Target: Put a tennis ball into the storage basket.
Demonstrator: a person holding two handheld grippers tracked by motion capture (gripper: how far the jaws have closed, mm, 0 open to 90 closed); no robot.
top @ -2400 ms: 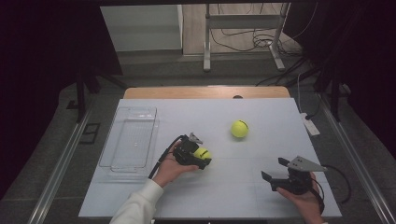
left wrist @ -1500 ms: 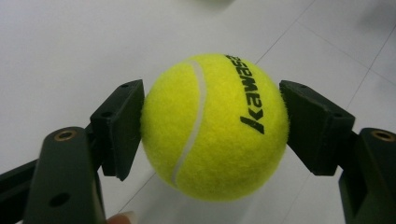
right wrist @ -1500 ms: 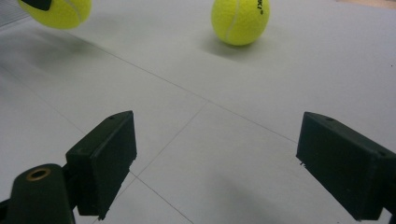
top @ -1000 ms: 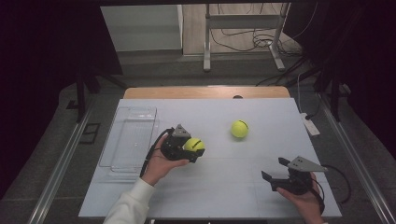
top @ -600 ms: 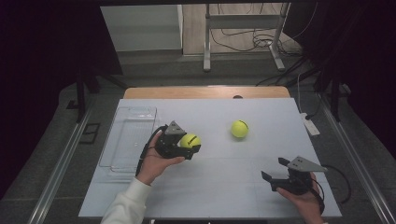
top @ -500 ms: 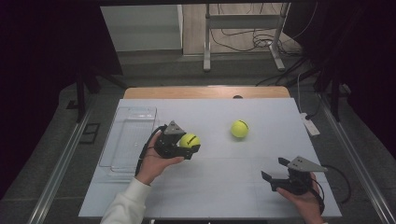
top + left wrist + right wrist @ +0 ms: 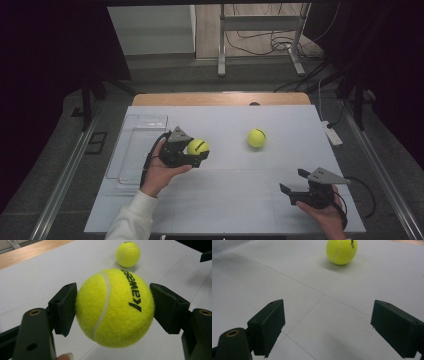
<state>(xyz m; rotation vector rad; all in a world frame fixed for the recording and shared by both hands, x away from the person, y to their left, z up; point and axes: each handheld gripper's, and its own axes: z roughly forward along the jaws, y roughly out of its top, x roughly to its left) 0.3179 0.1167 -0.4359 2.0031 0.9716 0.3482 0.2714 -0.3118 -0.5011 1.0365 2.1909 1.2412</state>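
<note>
A yellow tennis ball (image 7: 198,146) (image 7: 115,307) with black lettering sits between the jaws of my left gripper (image 7: 196,153) (image 7: 113,307), which is shut on it and holds it above the white table, just right of the clear tray. A second tennis ball (image 7: 256,138) (image 7: 128,254) (image 7: 341,251) rests on the table farther right. My right gripper (image 7: 295,182) (image 7: 332,327) stands open near the table's front right, nothing between its jaws, pointing toward that second ball.
A clear plastic tray (image 7: 134,150) lies along the left side of the white table (image 7: 235,200). A white power strip (image 7: 332,134) sits off the right edge. A wooden strip (image 7: 220,99) runs along the far edge.
My left gripper has carried its tennis ball up and leftward, toward the clear tray. The right gripper and the second ball have stayed where they were.
</note>
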